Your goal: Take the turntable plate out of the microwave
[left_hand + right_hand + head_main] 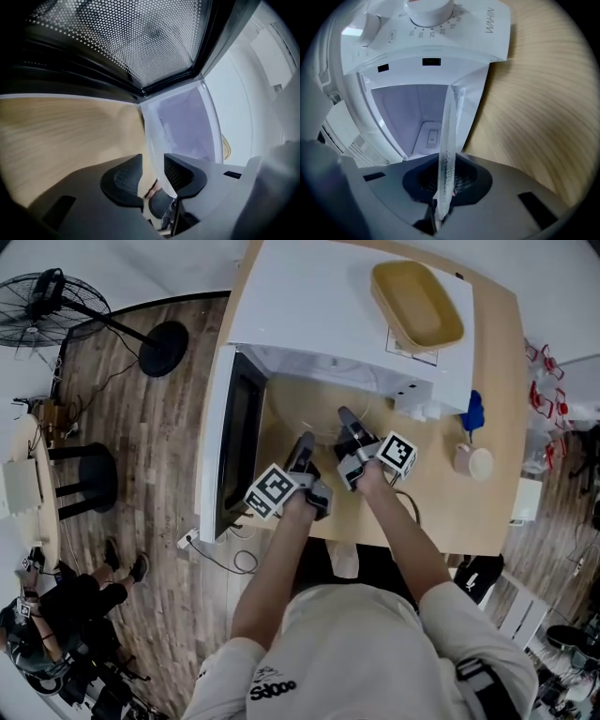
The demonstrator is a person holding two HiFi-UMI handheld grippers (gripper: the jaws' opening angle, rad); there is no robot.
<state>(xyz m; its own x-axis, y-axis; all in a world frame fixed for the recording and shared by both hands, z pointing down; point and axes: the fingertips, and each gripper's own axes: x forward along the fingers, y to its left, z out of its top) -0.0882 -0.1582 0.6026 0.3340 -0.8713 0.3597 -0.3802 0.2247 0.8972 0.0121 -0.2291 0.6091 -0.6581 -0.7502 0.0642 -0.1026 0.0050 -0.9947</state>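
The clear glass turntable plate (pixel 449 126) stands on edge in front of the open white microwave (pixel 347 324). My right gripper (pixel 446 180) is shut on its rim, and in the right gripper view the plate rises straight up from between the jaws. In the left gripper view the plate (pixel 183 126) shows as a see-through sheet whose rim runs down between the jaws of my left gripper (pixel 152 168). Those jaws stand apart, with a gap beside the left pad (pixel 123 177). In the head view both grippers, left (pixel 305 454) and right (pixel 345 423), sit side by side at the microwave's mouth.
The microwave door (pixel 234 446) hangs open on the left, close to the left gripper. A yellow tray (pixel 417 301) lies on top of the microwave. A cup (pixel 473 462) and a blue object (pixel 473 413) stand on the wooden table (pixel 450 512) at the right.
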